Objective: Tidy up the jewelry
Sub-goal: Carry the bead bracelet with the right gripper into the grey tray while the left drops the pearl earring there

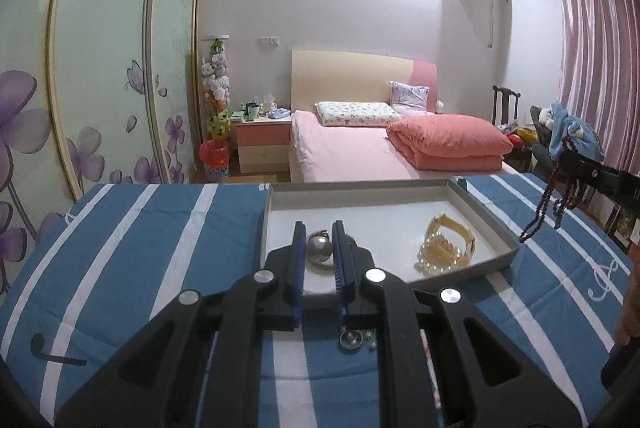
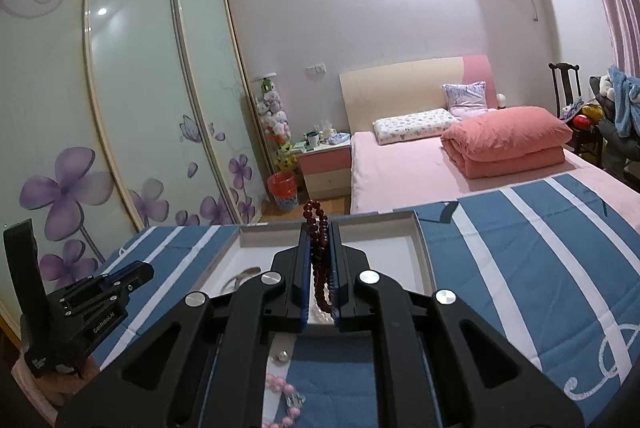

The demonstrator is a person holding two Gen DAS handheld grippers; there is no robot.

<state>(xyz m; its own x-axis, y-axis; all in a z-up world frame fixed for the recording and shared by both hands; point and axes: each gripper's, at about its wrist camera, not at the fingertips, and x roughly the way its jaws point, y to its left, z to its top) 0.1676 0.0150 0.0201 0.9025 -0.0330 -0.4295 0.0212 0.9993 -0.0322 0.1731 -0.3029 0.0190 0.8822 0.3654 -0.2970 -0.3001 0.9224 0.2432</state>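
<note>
A shallow grey tray (image 1: 486, 212) lies on the blue striped cloth. In it are a gold watch (image 1: 452, 232), a pearl bracelet (image 1: 438, 256) and a round silver piece (image 1: 319, 251). My left gripper (image 1: 319, 228) hovers over the tray's near left part with its fingers a little apart, around nothing; the silver piece lies below the gap. My right gripper (image 2: 320, 228) is shut on a dark red bead string (image 2: 320, 268), which hangs over the tray (image 2: 418, 240). It also shows in the left wrist view (image 1: 560, 200), dangling beside the tray's right wall.
Small silver earrings (image 1: 352, 340) lie on the cloth under my left gripper. A pink bead bracelet (image 2: 286, 394) and a small stud (image 2: 283, 356) lie under my right gripper. The left gripper (image 2: 116, 278) shows at left. A bed stands behind the table.
</note>
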